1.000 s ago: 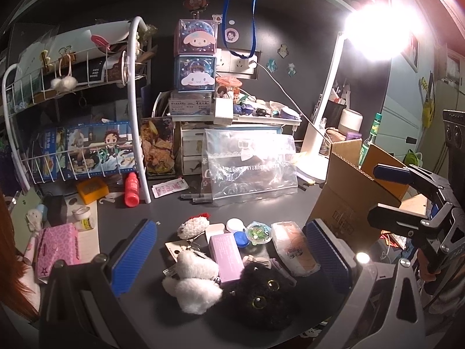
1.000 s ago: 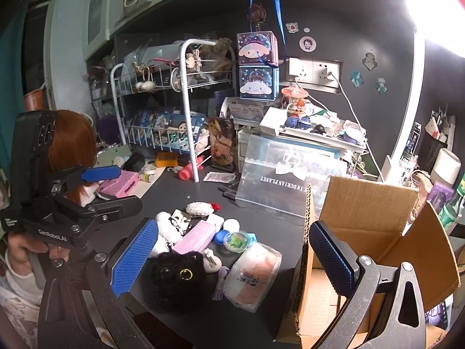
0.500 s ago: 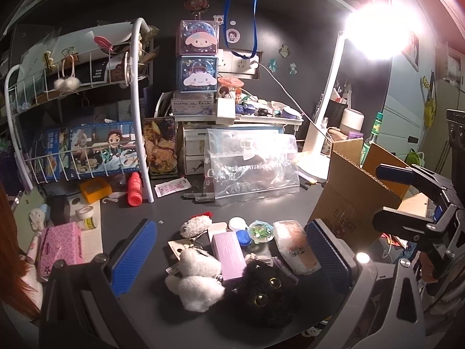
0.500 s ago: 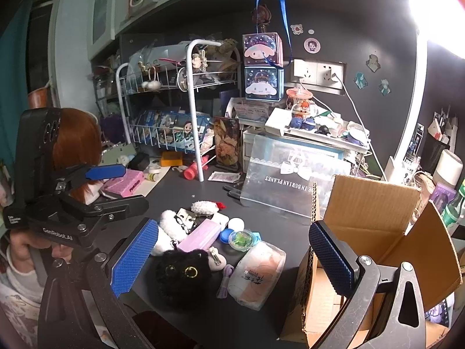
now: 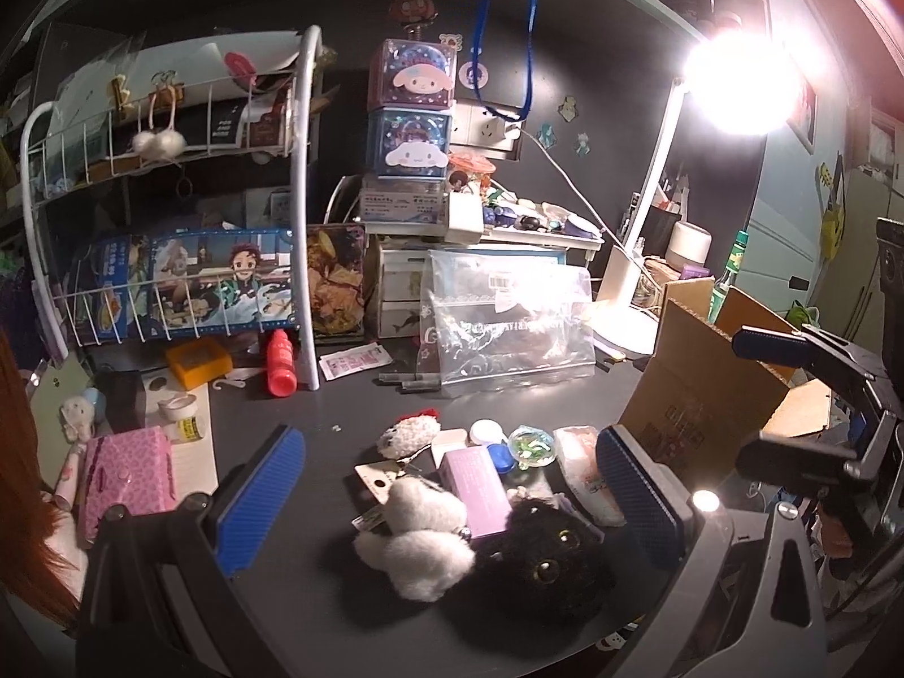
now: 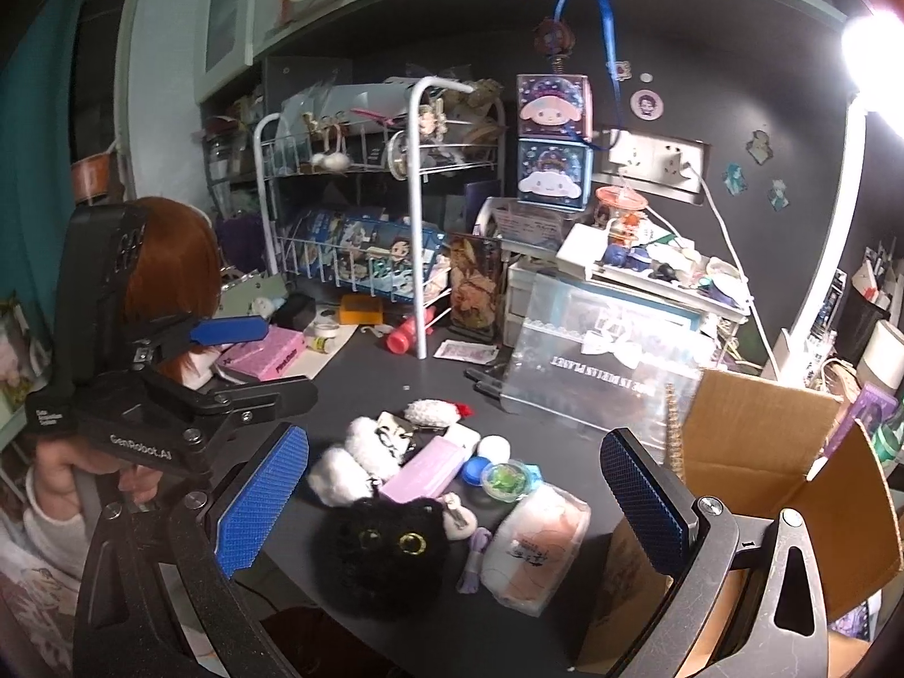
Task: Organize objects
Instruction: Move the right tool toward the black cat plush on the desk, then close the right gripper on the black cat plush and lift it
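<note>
A heap of small things lies on the dark desk: a black cat plush (image 5: 542, 565) (image 6: 384, 542), white fluffy plushes (image 5: 418, 537) (image 6: 344, 463), a pink box (image 5: 477, 489) (image 6: 421, 472), a green-filled round case (image 5: 531, 443) (image 6: 508, 477), and a bagged pink item (image 5: 582, 466) (image 6: 534, 548). My left gripper (image 5: 452, 503) hangs open above the heap, empty. My right gripper (image 6: 452, 514) is open too, over the same heap, holding nothing. An open cardboard box (image 5: 712, 373) (image 6: 779, 463) stands to the right.
A white wire rack (image 5: 169, 214) with anime boxes stands at back left, a red bottle (image 5: 281, 361) at its foot. A clear plastic bag (image 5: 508, 322) leans at the back centre. A bright desk lamp (image 5: 734, 85) shines at right. A pink purse (image 5: 124, 474) lies left.
Both grippers drifted slightly; the views shifted a little toward the heap. Both stay open and nothing was picked up.
</note>
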{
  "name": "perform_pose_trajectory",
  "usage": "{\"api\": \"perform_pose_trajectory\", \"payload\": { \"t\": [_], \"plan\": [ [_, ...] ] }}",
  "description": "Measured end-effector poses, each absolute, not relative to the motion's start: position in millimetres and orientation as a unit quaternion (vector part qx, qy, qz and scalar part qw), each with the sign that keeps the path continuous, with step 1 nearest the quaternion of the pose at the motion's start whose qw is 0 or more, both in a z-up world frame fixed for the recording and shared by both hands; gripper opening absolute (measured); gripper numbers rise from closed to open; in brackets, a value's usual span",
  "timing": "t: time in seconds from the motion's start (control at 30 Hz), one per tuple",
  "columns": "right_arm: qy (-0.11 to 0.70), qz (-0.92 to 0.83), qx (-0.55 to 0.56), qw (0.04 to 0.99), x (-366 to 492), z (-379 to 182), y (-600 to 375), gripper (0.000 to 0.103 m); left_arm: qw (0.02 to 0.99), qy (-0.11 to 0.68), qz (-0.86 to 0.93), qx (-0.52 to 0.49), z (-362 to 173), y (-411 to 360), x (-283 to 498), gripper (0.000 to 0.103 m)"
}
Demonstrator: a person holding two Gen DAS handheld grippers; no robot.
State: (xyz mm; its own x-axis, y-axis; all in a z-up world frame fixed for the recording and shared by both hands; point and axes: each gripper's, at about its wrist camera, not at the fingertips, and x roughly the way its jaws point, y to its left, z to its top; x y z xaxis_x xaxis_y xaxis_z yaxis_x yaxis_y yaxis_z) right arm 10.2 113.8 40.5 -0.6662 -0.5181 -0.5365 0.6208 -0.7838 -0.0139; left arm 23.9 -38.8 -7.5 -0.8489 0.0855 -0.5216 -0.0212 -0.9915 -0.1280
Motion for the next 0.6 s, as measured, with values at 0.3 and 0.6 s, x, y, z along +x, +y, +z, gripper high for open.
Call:
{"api": "perform_pose_trajectory", "payload": {
  "t": [0.3,0.6],
  "plan": [
    [0.060,-0.874,0.314,0.366,10.1,-0.2,90.9,0.103,0.025,-0.066,0.952,-0.297,-24.8,-54.4,24.4,0.103],
    [0.037,-0.845,0.400,0.352,-4.7,-85.1,75.4,0.103,0.048,-0.088,0.935,-0.341,-57.5,-56.6,17.9,0.103]
  ]
}}
